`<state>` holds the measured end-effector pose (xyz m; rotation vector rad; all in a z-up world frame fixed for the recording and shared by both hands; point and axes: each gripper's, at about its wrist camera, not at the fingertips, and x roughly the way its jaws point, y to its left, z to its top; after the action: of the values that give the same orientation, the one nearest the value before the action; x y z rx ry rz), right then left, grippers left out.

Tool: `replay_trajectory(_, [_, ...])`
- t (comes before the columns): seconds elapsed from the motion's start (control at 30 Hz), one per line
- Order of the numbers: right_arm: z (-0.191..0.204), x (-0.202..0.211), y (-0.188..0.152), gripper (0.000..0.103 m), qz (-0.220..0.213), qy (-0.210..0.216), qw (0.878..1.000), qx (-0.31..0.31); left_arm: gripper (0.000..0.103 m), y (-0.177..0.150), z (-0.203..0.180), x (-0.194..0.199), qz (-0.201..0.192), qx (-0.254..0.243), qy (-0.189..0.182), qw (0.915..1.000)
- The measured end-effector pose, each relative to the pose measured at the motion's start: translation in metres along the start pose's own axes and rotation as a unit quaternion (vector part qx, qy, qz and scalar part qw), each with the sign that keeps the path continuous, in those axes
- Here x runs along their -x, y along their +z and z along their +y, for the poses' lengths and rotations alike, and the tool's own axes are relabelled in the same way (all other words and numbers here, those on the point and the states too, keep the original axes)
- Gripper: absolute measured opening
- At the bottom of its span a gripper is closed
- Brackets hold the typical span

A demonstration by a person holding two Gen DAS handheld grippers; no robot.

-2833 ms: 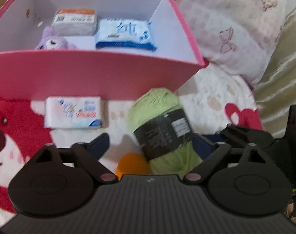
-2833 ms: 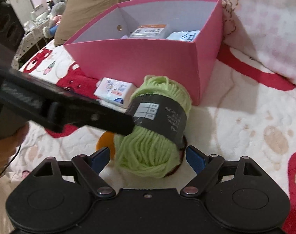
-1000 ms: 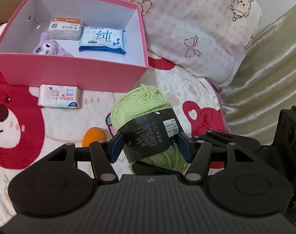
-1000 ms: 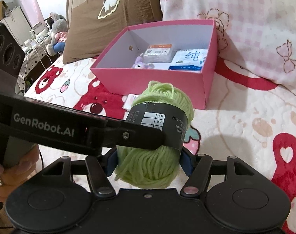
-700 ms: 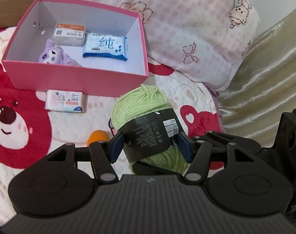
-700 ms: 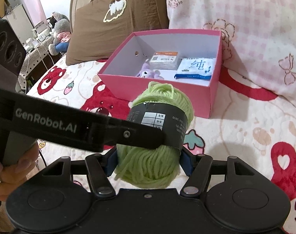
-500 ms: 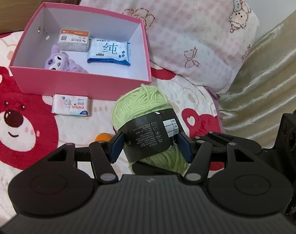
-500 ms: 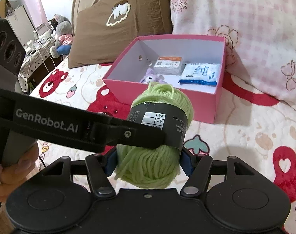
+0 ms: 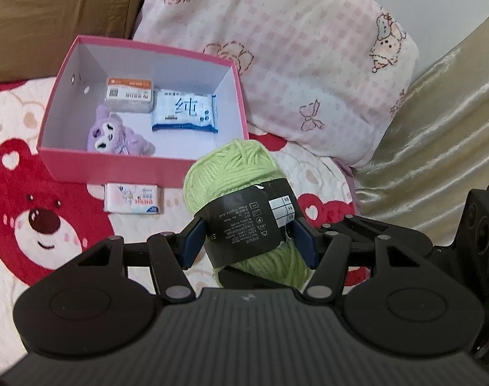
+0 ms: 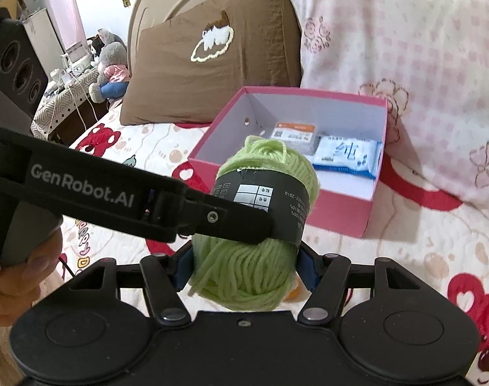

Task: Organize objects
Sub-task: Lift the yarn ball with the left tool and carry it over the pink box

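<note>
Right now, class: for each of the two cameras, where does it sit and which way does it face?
Left wrist: on the left gripper, angled down at the yarn and pink box; its own fingers show.
Right wrist: on the right gripper, facing the same box and brown pillow; its fingers, the left gripper and a hand show.
Shared: yarn, box, both clamped on the yarn.

"GenRobot.AI" on left gripper [image 10: 244,225] arm; "纯" on blue-white tissue pack [image 9: 183,114]; "2010" on yarn band [image 10: 286,206].
</note>
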<state>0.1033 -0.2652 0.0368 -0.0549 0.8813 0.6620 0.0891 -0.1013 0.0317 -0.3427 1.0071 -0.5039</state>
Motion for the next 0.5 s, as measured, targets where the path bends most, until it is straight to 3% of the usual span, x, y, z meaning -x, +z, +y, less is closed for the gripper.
replay_trajectory(0.37, [-0.002, 0.003, 0.042, 0.067, -0.024, -0.022, 0.999, -0.024, 0.059, 0.045, 0.003, 0.004, -0.036, -0.011, -0.027, 0.9989])
replay_trajectory(0.5, [-0.005, -0.001, 0.059, 0.067, -0.03, -0.038, 0.998, -0.027, 0.059, 0.065, 0.008, -0.002, -0.032, -0.016, -0.042, 0.9985])
